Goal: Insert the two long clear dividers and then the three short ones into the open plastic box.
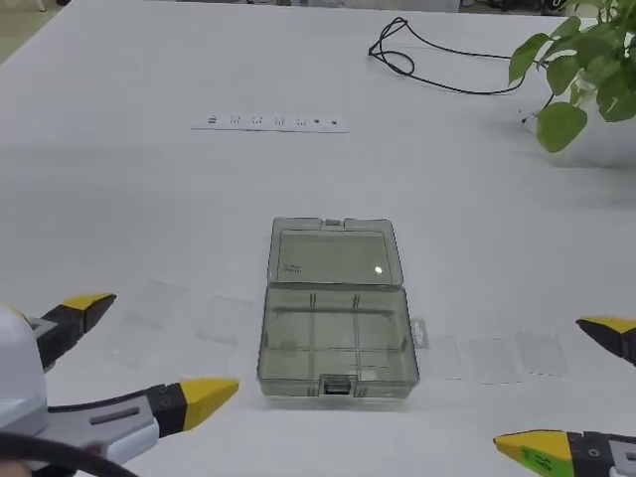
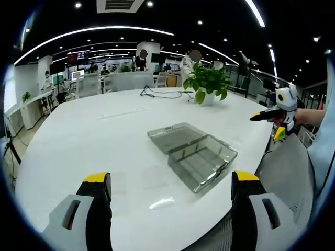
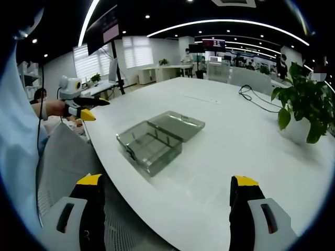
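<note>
The smoky clear plastic box (image 1: 338, 343) lies open at mid-table, its lid (image 1: 335, 256) folded back flat on the far side. Two larger clear dividers (image 1: 154, 298) (image 1: 224, 320) lie flat to its left. Three small ones (image 1: 492, 358) lie in a row to its right. My left gripper (image 1: 149, 348) hovers open near the left pieces, nothing between its yellow tips. My right gripper (image 1: 566, 388) stands open at the lower right, also holding nothing. The left gripper view has the box (image 2: 201, 157) beyond the open left gripper (image 2: 170, 183). In the right gripper view, the box (image 3: 149, 144) lies ahead of the open right gripper (image 3: 166, 182).
A black cable (image 1: 427, 50) loops at the far edge of the white table (image 1: 119, 199). A potted plant (image 1: 581, 70) stands at the far right. A thin white strip with small marks (image 1: 270, 122) lies beyond the box. The table's near edge runs just under both grippers.
</note>
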Demonstrator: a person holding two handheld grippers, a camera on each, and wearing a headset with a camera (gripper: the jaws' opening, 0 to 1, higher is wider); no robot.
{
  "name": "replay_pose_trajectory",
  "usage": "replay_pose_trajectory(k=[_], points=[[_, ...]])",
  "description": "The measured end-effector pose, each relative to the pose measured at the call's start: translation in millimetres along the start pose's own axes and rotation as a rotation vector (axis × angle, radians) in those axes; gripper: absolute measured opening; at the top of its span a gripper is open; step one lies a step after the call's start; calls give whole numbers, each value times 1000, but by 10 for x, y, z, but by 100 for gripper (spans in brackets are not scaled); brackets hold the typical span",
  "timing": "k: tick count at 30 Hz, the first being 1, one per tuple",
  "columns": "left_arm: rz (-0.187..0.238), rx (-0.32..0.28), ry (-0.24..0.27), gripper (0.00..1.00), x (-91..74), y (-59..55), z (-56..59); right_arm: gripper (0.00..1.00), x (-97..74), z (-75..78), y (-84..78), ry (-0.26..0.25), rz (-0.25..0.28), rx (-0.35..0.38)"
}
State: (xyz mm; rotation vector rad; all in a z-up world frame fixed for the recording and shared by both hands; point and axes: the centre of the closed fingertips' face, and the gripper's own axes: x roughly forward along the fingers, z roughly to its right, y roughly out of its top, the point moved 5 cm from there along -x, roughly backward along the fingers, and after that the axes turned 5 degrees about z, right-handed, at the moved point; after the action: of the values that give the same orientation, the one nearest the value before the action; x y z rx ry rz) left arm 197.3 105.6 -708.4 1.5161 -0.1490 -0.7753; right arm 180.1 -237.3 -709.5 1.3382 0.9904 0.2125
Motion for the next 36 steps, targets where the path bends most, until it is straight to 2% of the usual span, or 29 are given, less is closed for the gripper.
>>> replay_pose_trajectory(k=[14, 31, 36], points=[[0, 6, -11, 97, 21, 15, 8, 100, -4, 25, 22, -6, 4, -3], [-7, 6, -8, 97, 3, -36, 17, 100, 5, 16, 6, -24, 24, 9], [-14, 28, -11, 97, 11, -25, 25, 100, 2, 29, 9, -25, 21, 6]])
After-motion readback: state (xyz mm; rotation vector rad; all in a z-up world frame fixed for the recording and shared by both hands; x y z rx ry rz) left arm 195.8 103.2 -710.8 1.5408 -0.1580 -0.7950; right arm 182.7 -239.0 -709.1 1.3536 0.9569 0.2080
